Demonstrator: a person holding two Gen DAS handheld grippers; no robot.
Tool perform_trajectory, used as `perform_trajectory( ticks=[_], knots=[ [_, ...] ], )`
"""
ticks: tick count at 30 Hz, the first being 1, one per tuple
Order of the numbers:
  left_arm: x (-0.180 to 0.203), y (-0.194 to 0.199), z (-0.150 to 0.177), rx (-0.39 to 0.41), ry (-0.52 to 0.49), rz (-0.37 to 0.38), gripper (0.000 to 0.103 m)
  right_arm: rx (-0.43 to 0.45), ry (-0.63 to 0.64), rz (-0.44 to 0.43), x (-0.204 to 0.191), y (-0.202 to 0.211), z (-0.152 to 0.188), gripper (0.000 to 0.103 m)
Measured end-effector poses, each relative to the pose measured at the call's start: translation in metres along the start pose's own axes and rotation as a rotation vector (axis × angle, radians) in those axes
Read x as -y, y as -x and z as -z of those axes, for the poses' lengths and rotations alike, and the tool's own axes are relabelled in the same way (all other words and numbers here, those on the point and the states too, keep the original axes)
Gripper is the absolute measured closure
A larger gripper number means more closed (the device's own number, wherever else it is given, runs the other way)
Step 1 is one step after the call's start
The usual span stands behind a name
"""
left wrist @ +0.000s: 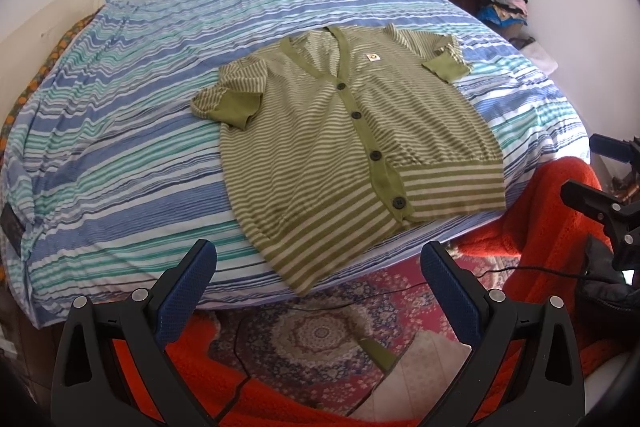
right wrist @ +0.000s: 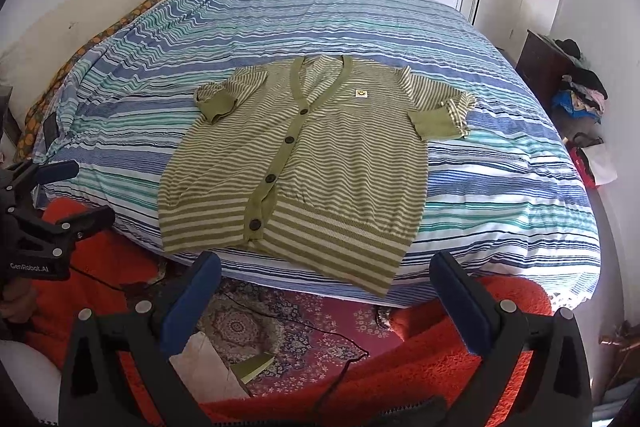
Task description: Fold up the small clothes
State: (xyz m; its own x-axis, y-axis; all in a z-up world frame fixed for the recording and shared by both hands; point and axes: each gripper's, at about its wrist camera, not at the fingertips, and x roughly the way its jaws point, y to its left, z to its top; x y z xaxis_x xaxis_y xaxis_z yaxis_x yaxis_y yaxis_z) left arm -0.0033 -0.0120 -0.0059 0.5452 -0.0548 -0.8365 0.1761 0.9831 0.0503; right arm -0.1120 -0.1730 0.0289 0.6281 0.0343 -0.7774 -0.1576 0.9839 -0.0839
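**Cardigan spread flat, both tongs wide and short of the hem**

A green-and-cream striped cardigan (left wrist: 352, 131) lies buttoned and face up on the striped bed (left wrist: 120, 147), unfolded, with both short sleeves out to the sides. It sits straight ahead of and beyond both tongs, its hem at the near edge of the mattress and its neckline pointing away toward the wardrobe doors. Its long axis follows the button placket, running away from the tongs, slightly slanted in each view.

The left tongs (left wrist: 318, 267) stand wide apart, holding nothing, hovering over the patterned rug (left wrist: 320, 331) just short of the bed edge. The right tongs (right wrist: 326, 279) are likewise spread wide and empty, also short of the hem.

Each is nearest its own side: the left tongs line up with the hem corner (left wrist: 298, 287) that hangs over the edge, the right tongs with the opposite hem corner (right wrist: 384, 287). Neither touches cloth yet. The first fold probably calls for reaching forward to the sleeves or side seams and bringing them across the placket.
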Motion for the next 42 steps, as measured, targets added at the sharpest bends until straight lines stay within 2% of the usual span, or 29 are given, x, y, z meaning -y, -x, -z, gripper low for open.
perform_trajectory(
  ticks=[16,23,37,39,42],
  knots=[
    [-0.002,-0.010,-0.002,-0.040,0.003,0.005,0.001,-0.030,-0.006,-0.013,0.001,-0.011,-0.003,0.000],
    [-0.006,-0.020,-0.002,-0.071,0.031,0.044,0.001,-0.036,-0.007,-0.015,0.001,-0.017,-0.004,0.000],
    [0.008,-0.029,-0.009,-0.086,-0.024,0.049,0.001,-0.042,-0.046,-0.009,0.012,-0.023,-0.004,0.000],
    [0.003,-0.034,-0.013,-0.080,-0.021,0.030,0.001,-0.047,-0.045,-0.012,0.011,-0.025,-0.004,0.000],
    [-0.021,-0.049,-0.031,-0.023,0.002,0.001,0.001,-0.053,-0.047,-0.017,0.011,-0.030,-0.005,0.000]
  ],
)
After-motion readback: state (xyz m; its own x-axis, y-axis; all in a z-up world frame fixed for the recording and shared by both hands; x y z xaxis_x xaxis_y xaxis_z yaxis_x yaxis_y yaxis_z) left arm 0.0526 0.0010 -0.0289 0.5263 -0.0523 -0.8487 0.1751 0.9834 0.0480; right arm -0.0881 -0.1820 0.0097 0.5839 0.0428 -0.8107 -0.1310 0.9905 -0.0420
